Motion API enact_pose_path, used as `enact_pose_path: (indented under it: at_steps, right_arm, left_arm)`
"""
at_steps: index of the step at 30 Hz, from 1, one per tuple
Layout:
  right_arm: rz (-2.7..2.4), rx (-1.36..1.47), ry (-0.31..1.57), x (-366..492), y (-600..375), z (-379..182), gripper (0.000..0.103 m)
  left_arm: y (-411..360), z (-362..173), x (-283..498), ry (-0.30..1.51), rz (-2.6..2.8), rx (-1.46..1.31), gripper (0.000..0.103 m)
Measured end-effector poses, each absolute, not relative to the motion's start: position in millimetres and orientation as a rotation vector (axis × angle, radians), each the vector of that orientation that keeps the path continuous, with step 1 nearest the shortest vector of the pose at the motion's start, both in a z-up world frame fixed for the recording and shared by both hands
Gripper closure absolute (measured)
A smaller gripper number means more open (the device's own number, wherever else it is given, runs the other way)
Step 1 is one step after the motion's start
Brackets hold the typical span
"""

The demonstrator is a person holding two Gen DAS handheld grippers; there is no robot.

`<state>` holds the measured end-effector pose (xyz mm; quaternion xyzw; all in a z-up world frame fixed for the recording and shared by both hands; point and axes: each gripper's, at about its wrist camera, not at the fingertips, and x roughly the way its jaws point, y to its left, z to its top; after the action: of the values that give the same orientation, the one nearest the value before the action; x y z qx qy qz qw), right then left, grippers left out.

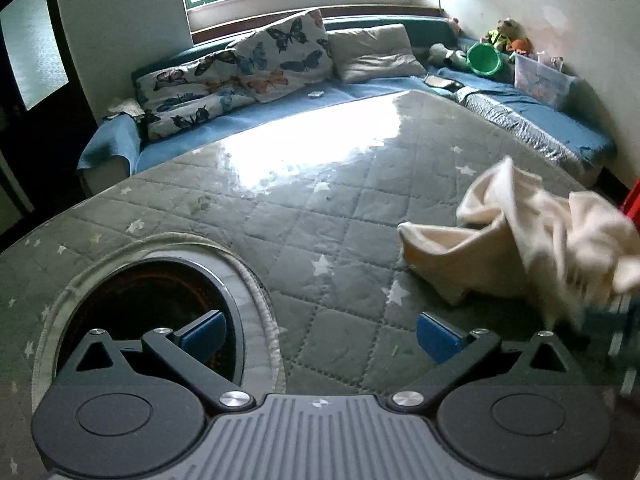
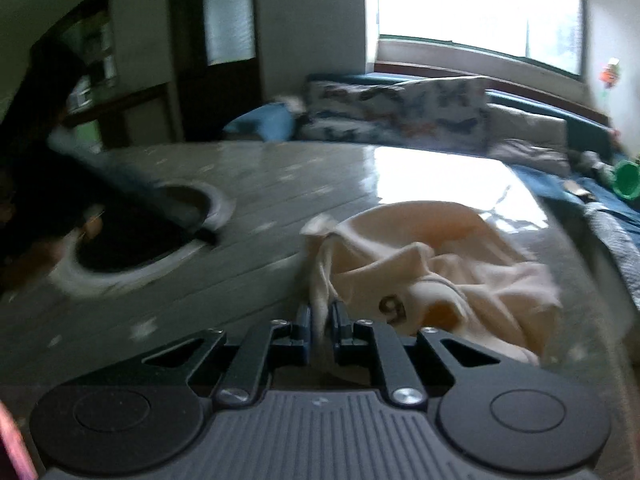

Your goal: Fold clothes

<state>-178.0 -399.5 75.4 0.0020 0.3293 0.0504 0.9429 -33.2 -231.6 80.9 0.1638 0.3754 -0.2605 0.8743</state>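
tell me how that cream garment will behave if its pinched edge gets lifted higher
The cream garment lies crumpled in soft folds, so it will probably hang limp and trail. It looks thin, likely light. The right gripper is shut on one narrow edge, so the rest may swing or bunch.

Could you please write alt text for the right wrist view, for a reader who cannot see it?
The right tool is shut on an edge of a crumpled cream garment, which lies on a grey quilted table cover. Beyond are butterfly cushions and a bright window.
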Motion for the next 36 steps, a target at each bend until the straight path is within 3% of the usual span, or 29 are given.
enact_pose_path:
  at_steps: [13,17,24,26,28,31,34,36]
  right_arm:
    - [0.36,-0.077,0.767,-201.2,-327.1,50.3,0.094]
    - [0.38,-0.078,0.763,-203.8,-321.5,49.4,0.094]
    - [0.383,-0.068,0.75,-209.5,-326.5,52.0,0.092]
    - [0.383,-0.062,0.746,-210.2,-327.4,53.2,0.09]
    - [0.381,-0.06,0.742,-211.6,-328.8,55.5,0.088]
    - [0.375,-0.054,0.733,-214.6,-331.9,61.7,0.087]
    - [0.374,-0.016,0.713,-219.8,-341.9,76.7,0.084]
    - [0.367,0.01,0.69,-222.6,-350.2,87.7,0.075]
  left_arm:
    - [-266.1,94.5,-79.6,0.687,-0.878,0.349,0.001]
    - [-285.2,86.4,-93.1,0.651,-0.959,0.426,0.007]
    - [-305.4,63.1,-82.9,0.698,-0.998,0.478,0.033]
    - [-307.1,57.6,-76.9,0.725,-0.995,0.473,0.05]
    - [-306.3,52.6,-71.4,0.75,-0.993,0.458,0.077]
    - [-299.0,50.9,-65.8,0.757,-0.996,0.418,0.092]
    - [-283.7,61.4,-60.3,0.75,-1.001,0.347,0.094]
    - [-273.2,68.8,-58.2,0.732,-0.993,0.32,0.095]
